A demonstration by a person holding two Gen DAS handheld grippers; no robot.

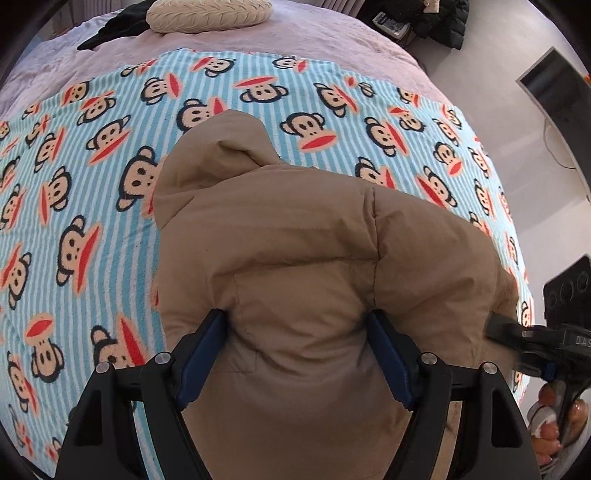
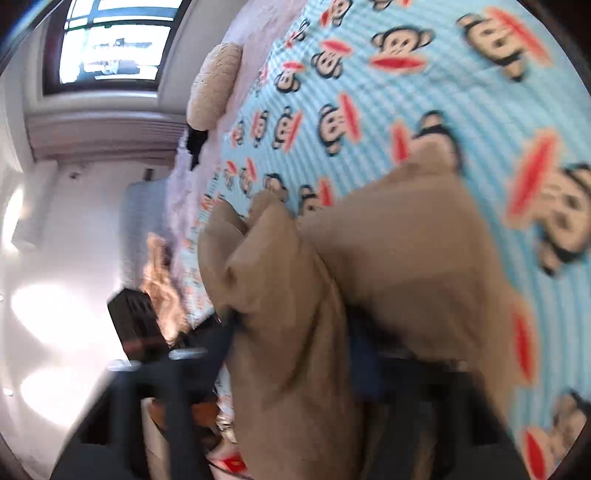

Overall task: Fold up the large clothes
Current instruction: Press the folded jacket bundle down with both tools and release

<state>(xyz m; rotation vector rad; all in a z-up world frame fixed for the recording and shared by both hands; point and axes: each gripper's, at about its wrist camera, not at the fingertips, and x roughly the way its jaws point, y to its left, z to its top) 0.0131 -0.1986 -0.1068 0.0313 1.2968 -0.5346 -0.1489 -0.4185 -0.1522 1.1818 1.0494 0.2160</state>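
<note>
A tan puffer jacket [image 1: 295,258] with a hood lies on the monkey-print blanket [image 1: 92,184] on the bed. My left gripper [image 1: 295,332] has a thick bunch of the jacket's near edge between its two blue-padded fingers, which stand wide apart around it. My right gripper shows in the left wrist view [image 1: 495,325] at the jacket's right side, pinched on its edge. In the blurred right wrist view the jacket [image 2: 369,277] fills the space between the right gripper's fingers [image 2: 295,332].
A cream pillow [image 1: 207,14] and a dark garment [image 1: 114,29] lie at the bed's far end on a mauve cover [image 1: 314,40]. White floor [image 1: 498,92] lies to the right. A window [image 2: 114,40] shows in the right wrist view.
</note>
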